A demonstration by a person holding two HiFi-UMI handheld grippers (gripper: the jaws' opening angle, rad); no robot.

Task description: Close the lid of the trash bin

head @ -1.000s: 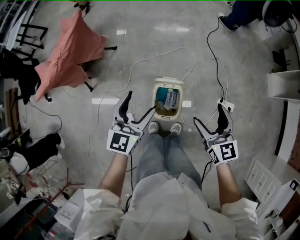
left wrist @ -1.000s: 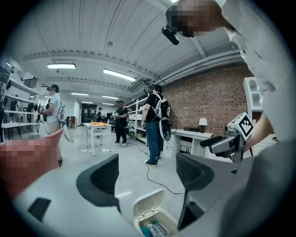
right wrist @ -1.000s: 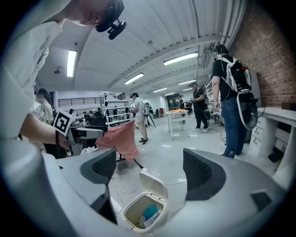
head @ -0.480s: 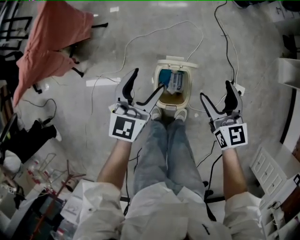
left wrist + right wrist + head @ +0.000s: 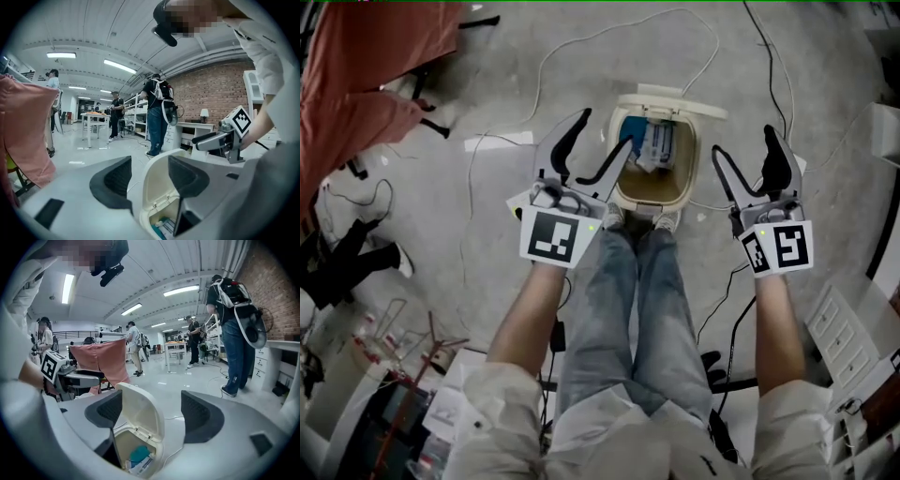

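Left hand-held gripper (image 5: pixel 607 131): closing, empty.
Right hand-held gripper (image 5: pixel 742 141): wide, closing, empty.
Risk: shoving upright cream plastic lid (image 5: pixel 670 97) could tip cream trash bin (image 5: pixel 649 198).

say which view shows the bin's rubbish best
Head view: it looks straight down into the open trash bin at the blue-white rubbish. Right gripper view shows part over the rim; left gripper view only a sliver.

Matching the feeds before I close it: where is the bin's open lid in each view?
Head view: lid top centre, at the far rim of the bin.
Left gripper view: lid lower centre, upright.
Right gripper view: lid lower centre-left, upright.
Shared landmark: pink cloth.
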